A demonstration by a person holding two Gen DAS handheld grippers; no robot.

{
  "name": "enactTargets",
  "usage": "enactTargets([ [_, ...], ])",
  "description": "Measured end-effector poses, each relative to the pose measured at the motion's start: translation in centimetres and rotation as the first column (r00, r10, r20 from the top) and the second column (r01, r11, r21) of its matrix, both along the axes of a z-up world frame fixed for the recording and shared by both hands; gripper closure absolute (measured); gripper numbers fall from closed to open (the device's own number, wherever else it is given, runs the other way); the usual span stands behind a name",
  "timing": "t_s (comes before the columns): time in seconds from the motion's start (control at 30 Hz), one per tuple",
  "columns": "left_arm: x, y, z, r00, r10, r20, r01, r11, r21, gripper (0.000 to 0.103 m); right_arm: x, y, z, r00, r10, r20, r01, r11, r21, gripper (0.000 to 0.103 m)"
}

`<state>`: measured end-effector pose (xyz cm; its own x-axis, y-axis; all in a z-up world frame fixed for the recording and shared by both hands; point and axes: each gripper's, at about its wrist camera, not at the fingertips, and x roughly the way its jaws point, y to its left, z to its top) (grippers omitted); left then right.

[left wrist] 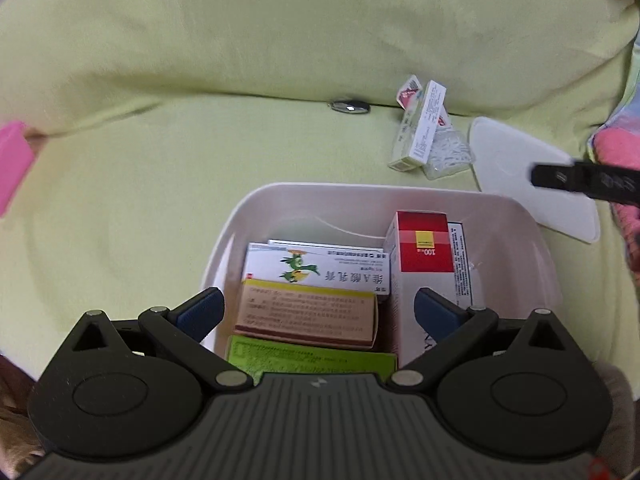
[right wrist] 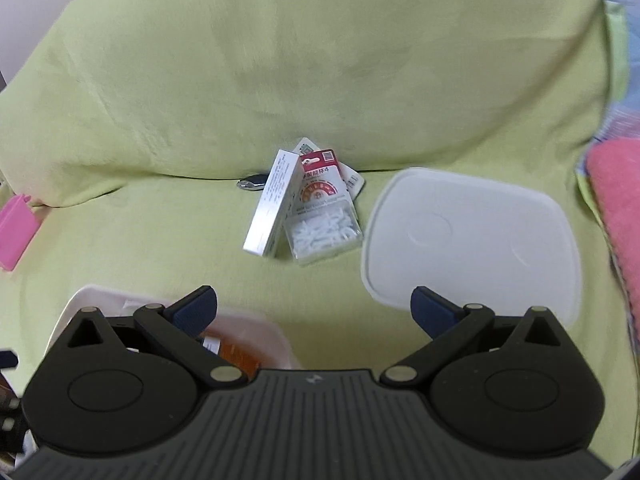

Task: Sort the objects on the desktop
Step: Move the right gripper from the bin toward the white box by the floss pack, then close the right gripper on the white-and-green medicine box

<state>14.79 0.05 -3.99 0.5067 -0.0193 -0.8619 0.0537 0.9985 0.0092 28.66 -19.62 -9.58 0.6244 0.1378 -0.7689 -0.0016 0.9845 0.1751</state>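
Several medicine cartons (left wrist: 316, 280) — green, tan, white and a tall red-topped one — fill the white plastic tub (left wrist: 248, 216) on the yellow-green blanket (left wrist: 200, 60). Over it the left claw (left wrist: 319, 310) hangs with jaws spread wide, gripping nothing. Beyond, a slim white box (right wrist: 274, 204) leans on a clear packet of small white pieces (right wrist: 324, 228), beside the flat white lid (right wrist: 472, 236). The right claw (right wrist: 314, 308) is likewise open and empty above the blanket.

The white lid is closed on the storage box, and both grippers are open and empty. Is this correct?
Not quite. The white lid lies on the green cloth beside the storage box, which stands open with medicine boxes inside; both wrist views show this. The left gripper and right gripper are indeed open and empty.
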Motion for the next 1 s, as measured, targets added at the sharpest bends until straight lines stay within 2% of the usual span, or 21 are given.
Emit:
enactTargets([
  [0.03, 0.3, 0.2, 0.0, 1.0, -0.007, 0.007, 0.007, 1.0, 0.0, 0.002, 1.0, 0.2, -0.3, 1.0, 0.002, -0.012, -0.002, 1.0, -0.002, 0.001],
  [0.13, 1.1, 0.0, 0.4, 0.998, -0.033, 0.057, 0.028, 0.996, 0.087, 0.001, 3.6, 0.9, -1.2, 0.999, 0.017, -0.039, -0.016, 1.0, 0.019, 0.001],
  [0.23, 2.2, -0.1, 0.5, 0.995, -0.067, 0.079, 0.058, 0.991, 0.118, 0.001, 5.8, 1.7, -2.5, 0.998, 0.024, -0.064, -0.02, 0.998, 0.052, 0.001],
  [0.37, 3.4, -0.1, 0.8, 0.985, -0.131, 0.109, 0.124, 0.99, 0.063, 0.001, 7.9, 2.7, -3.8, 0.997, 0.043, -0.067, -0.037, 0.996, 0.08, 0.002],
  [0.47, 4.2, -0.3, 0.7, 0.979, -0.164, 0.123, 0.158, 0.986, 0.06, 0.001, 9.6, 3.2, -4.5, 0.995, 0.071, -0.069, -0.065, 0.994, 0.093, 0.014],
  [0.63, 5.7, 0.4, 0.5, 0.968, -0.212, 0.131, 0.211, 0.977, 0.028, 0.001, 12.0, 3.9, -5.7, 0.99, 0.105, -0.095, -0.097, 0.991, 0.087, 0.026],
  [0.7, 6.3, 0.8, 0.6, 0.959, -0.243, 0.146, 0.242, 0.97, 0.022, 0.001, 12.9, 4.0, -6.2, 0.987, 0.117, -0.11, -0.105, 0.989, 0.104, 0.037],
  [0.93, 9.0, 1.6, 0.2, 0.941, -0.306, 0.146, 0.314, 0.949, -0.033, 0.001, 15.1, 4.9, -7.2, 0.982, 0.133, -0.136, -0.118, 0.987, 0.114, 0.041],
  [1.0, 9.5, 1.4, 0.0, 0.934, -0.327, 0.141, 0.336, 0.941, -0.041, 0.001, 15.7, 5.3, -7.4, 0.98, 0.141, -0.141, -0.126, 0.986, 0.111, 0.047],
])
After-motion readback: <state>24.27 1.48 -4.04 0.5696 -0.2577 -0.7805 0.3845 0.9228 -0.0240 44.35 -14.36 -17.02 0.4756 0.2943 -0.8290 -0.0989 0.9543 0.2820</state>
